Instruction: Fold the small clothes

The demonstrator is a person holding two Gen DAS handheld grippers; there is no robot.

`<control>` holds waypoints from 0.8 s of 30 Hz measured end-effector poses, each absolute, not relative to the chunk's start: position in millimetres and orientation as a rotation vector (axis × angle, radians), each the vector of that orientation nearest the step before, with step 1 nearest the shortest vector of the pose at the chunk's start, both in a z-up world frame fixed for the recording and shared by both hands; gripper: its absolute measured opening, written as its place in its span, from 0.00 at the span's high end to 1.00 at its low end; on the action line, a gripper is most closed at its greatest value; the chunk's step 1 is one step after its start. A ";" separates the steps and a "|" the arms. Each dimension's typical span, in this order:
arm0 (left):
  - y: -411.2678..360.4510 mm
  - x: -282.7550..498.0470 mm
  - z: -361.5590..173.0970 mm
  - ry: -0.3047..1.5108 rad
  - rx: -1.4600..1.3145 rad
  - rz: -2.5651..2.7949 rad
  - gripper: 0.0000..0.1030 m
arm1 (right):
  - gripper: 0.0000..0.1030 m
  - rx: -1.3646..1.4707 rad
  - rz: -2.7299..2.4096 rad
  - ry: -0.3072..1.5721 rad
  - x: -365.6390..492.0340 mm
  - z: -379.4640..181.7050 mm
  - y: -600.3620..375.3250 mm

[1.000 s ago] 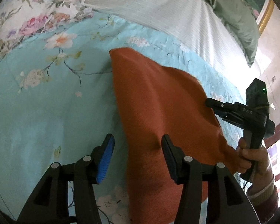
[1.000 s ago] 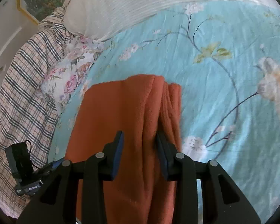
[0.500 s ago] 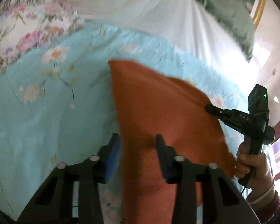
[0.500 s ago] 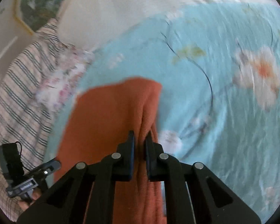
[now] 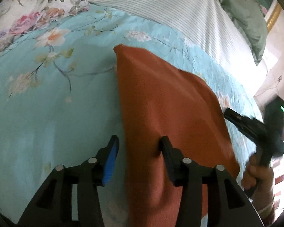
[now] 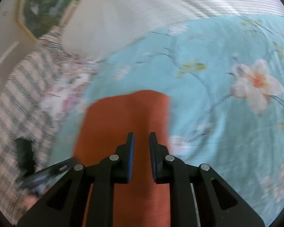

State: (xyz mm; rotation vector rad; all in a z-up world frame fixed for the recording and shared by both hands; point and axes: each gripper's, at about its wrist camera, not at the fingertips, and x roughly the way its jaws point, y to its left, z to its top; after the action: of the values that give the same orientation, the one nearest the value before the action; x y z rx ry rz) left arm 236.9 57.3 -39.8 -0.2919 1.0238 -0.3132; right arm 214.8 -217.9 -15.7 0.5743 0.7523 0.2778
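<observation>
- The orange cloth [image 5: 170,113] runs off the bottom edge of the left wrist view, so its near end is cut off; the same holds in the right wrist view.
- The right gripper [image 5: 255,126] is smeared by motion in the left wrist view; how its jaws stand cannot be told there.
- The hand [image 5: 259,174] holding it is blurred and partly cut by the frame rim.
- In the right wrist view the left gripper [image 6: 47,172] is a dark streak, too blurred to read.
- The plaid bedding [image 6: 19,104] and framed picture [image 6: 41,9] are blurred.
</observation>
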 end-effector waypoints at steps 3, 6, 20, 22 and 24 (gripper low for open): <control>59.6 276.8 -44.9 1.053 -0.364 -0.334 0.48 | 0.83 0.570 0.348 0.751 206.9 -11.3 -197.9; 61.4 319.5 -53.7 1.078 -0.426 -0.342 0.51 | 0.83 0.564 0.349 0.749 199.8 -12.7 -193.3; 79.2 358.8 6.3 0.875 -0.364 -0.228 0.80 | 0.83 0.622 0.357 0.783 204.0 -22.9 -198.8; 70.9 335.2 8.9 0.870 -0.350 -0.270 0.76 | 0.83 0.636 0.364 0.777 217.7 -19.4 -195.1; 60.4 306.8 6.6 0.889 -0.346 -0.333 0.76 | 0.83 0.666 0.351 0.766 232.1 -22.0 -195.4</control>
State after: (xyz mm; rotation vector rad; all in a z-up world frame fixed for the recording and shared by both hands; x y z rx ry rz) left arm 306.8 60.4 6.6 -0.3462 0.8885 -0.3335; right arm 232.1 -195.4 -22.0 0.6655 0.7657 0.3508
